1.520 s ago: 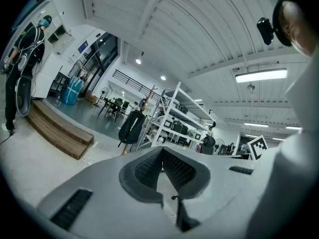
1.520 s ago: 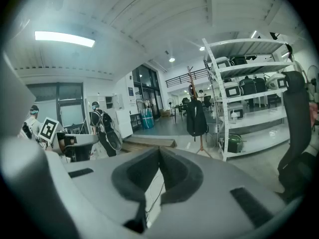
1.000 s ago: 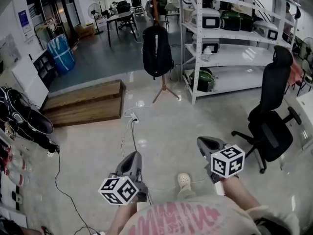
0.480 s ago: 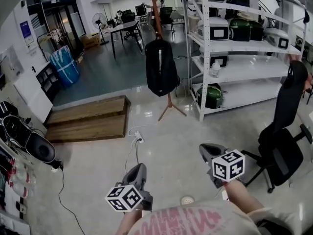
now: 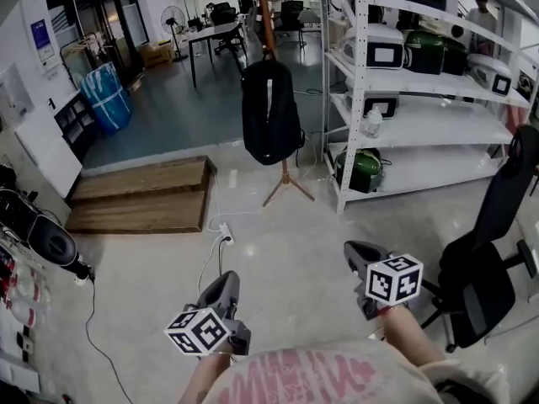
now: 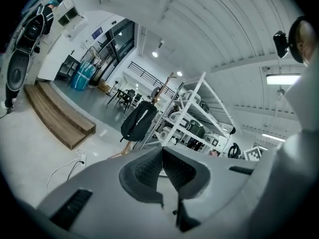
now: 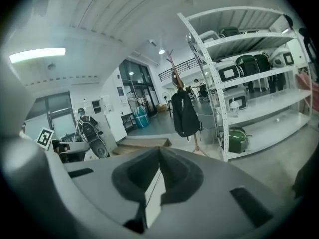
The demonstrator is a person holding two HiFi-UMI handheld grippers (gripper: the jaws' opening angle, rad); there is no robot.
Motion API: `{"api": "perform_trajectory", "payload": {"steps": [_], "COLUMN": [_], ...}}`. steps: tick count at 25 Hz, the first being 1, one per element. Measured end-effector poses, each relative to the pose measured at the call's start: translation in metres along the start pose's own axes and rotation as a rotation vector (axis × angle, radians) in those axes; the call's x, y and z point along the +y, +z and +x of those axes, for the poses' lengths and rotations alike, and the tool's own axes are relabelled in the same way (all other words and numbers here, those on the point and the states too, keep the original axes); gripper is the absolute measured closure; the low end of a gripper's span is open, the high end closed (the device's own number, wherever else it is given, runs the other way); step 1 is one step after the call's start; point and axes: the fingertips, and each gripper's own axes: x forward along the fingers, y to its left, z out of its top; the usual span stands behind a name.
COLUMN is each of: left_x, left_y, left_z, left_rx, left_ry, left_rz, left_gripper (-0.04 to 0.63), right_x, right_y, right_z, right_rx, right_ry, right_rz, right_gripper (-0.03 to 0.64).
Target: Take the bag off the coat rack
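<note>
1. The left gripper point(image 5: 224, 279) had its jaws pressed fully together, with nothing between them.
2. The right gripper point(image 5: 354, 250) was the same: pads meeting, nothing held.
3. The bag point(image 5: 269, 112) hung on the rack point(image 5: 285, 175), well ahead of both sets of jaws. It sat up and left of the left jaws' tips and just right of the right jaws' line.
4. Its top seemed to sit on a hook high on the pole, though the strap was too small to make out.
5. A shelf point(image 5: 330, 99) stood just right of the rack, and a cable point(image 5: 221, 238) lay on the floor between the jaws and the rack.
6. None of the task was done, since the bag was untouched. What remained, as I judge it, was to close the gap, open a gripper, take the strap and lift the bag off.
</note>
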Motion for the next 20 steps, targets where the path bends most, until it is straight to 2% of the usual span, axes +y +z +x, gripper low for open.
{"api": "perform_trajectory", "payload": {"steps": [3, 6, 9, 12, 15, 20], "left_x": [0.009, 0.019, 0.026, 0.01, -0.001, 0.015], "left_y": [0.001, 0.014, 0.017, 0.0, -0.015, -0.025], "left_z": [0.002, 0.005, 0.026, 0.066, 0.099, 0.139], "left_rx": [0.021, -0.007, -0.019, 0.014, 0.058, 0.129], "left_ry": [0.053, 0.099, 0.136, 0.081, 0.013, 0.007], "left_rz": [0.005, 0.021, 0.004, -0.036, -0.075, -0.112], "left_gripper": [0.592, 0.592, 0.592, 0.592, 0.592, 0.592], "right_x": [-0.01, -0.025, -0.039, -0.058, -0.083, -0.114], "right_y": [-0.007, -0.019, -0.025, -0.026, -0.034, -0.036], "right_z": [0.006, 0.01, 0.016, 0.012, 0.008, 0.018], "right_rx": [0.014, 0.025, 0.024, 0.028, 0.036, 0.033], "right_ry": [0.008, -0.004, -0.007, -0.027, -0.082, -0.128], "right_rz": [0.024, 0.065, 0.145, 0.184, 0.201, 0.295], "right_gripper": [0.612, 0.612, 0.612, 0.612, 0.612, 0.612]}}
